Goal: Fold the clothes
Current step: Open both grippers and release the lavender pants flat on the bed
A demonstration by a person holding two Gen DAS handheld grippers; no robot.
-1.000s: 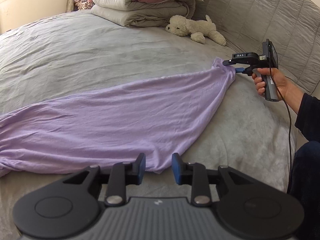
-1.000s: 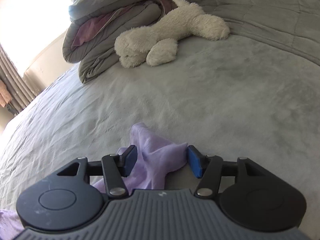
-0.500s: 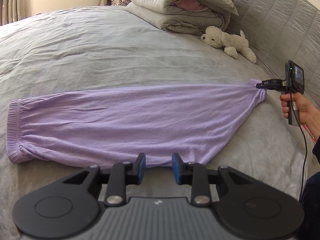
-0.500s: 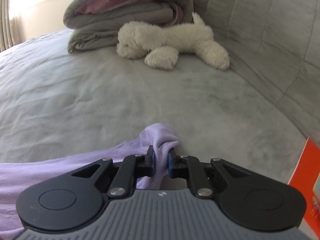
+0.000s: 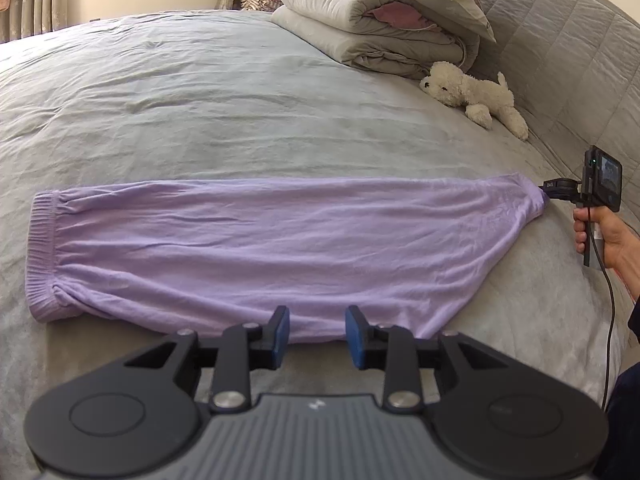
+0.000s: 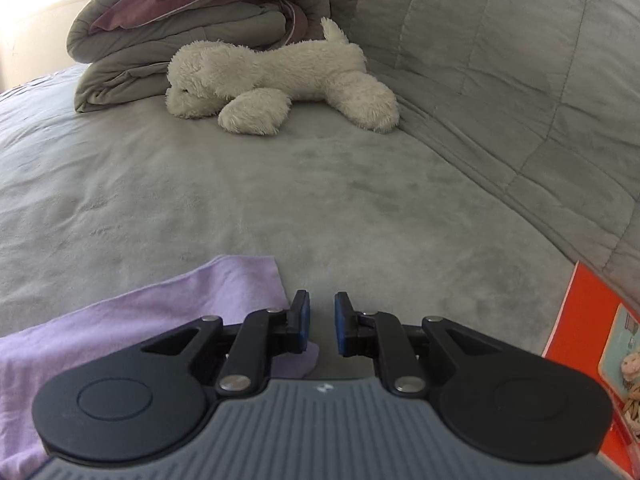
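The lilac garment lies flat across the near half of the bed, its ribbed band toward the bed's left side and its narrow tip toward the right edge. This looks like the spreading step, done before any fold. The left claw hovers released at the cloth's near edge, with nothing between its pads. The right claw sits at the tip, narrowly parted, with the cloth beside and under one finger but not between them. Next, each claw needs to pinch an edge and carry it over.
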